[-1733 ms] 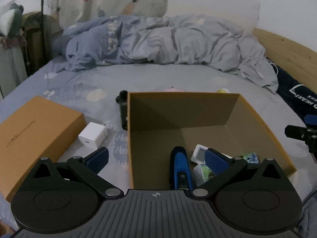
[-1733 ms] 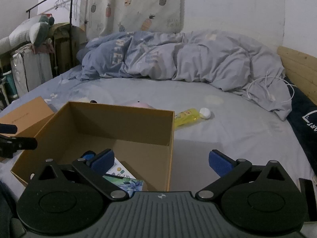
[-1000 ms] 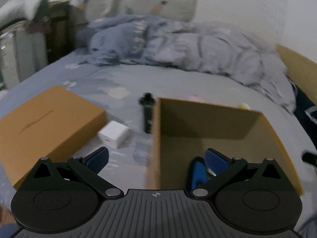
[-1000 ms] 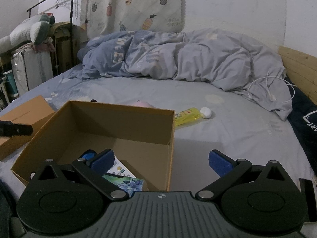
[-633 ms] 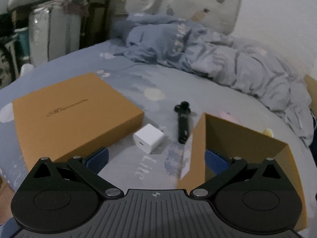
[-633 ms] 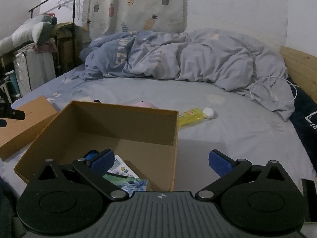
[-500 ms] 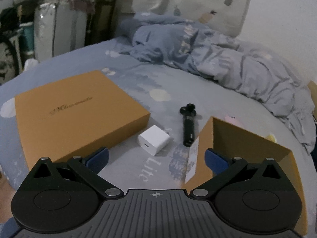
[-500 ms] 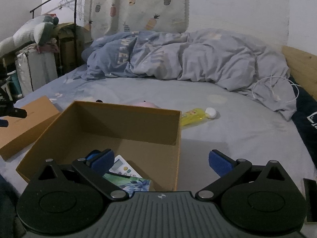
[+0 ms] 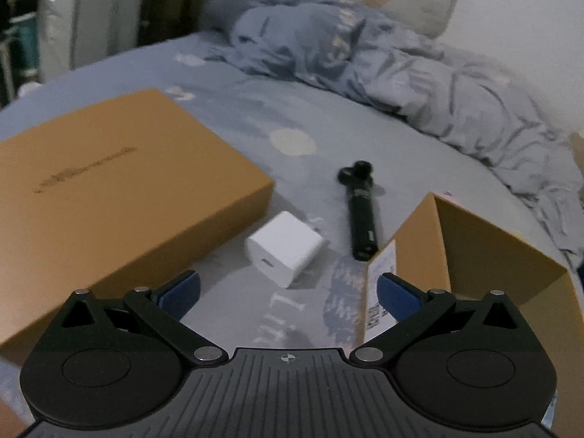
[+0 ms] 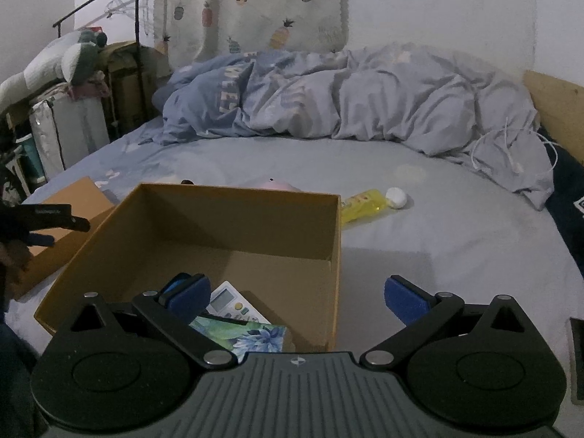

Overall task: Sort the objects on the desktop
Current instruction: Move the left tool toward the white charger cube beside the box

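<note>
- On the bed [image 9: 226,116] lie two boxes: one closed box [image 9: 109,189] at the left, one open box [image 10: 233,226] to its right.
- Between the boxes: one white charger [image 9: 286,253] and one black stick [image 9: 359,215], near each other, not touching.
- Inside the open box, near side: one remote [image 10: 233,304], one flowered packet [image 10: 252,335], one blue item, mostly hidden.
- Beyond the open box: one yellow tube [image 10: 365,202] with a white cap, and one pink thing, mostly hidden.
- Left gripper [image 9: 288,288] is spread wide and empty; the charger lies just beyond, between its fingers.
- Right gripper [image 10: 297,292] is spread wide and empty, over the open box's right wall; the tube lies far beyond.
- Grey-blue sheet, rumpled duvet [image 10: 346,98] at the far side, pineapple curtain [image 10: 252,7] behind, wooden frame at right.
</note>
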Tool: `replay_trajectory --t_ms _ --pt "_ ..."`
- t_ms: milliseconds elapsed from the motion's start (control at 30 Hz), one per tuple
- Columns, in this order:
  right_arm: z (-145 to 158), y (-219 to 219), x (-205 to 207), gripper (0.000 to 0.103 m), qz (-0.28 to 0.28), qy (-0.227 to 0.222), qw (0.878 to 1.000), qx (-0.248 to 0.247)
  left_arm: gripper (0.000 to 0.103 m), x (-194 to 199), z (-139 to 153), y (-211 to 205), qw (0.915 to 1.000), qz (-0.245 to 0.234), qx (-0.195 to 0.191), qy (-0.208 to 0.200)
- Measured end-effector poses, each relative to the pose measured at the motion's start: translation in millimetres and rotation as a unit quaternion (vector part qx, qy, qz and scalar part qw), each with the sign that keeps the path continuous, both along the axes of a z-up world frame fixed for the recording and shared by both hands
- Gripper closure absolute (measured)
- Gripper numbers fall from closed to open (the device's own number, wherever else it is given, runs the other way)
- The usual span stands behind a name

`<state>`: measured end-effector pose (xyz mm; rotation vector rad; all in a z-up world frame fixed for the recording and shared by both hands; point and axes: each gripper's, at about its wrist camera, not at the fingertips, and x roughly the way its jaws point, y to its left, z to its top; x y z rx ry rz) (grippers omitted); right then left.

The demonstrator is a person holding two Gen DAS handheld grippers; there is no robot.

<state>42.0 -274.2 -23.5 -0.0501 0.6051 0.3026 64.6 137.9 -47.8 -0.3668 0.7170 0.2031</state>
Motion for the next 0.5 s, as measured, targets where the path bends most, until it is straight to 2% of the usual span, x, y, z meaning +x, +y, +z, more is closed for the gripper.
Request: replay_trajectory --t_ms 100,333,500 --pt "-2 0 2 0.000 0.000 0.005 1.000 0.002 0.000 16 -9 0 0.9994 -0.028 0.015 -0.015" --pt "-3 4 3 0.000 0.001 0.006 1.000 0.017 0.000 29 -22 -4 0.9908 -0.076 0.098 -0.055" --pt "-1 5 1 0.000 0.003 -0.001 1.000 0.028 0.000 46 -27 0 0.9854 -0.106 0.120 -0.059"
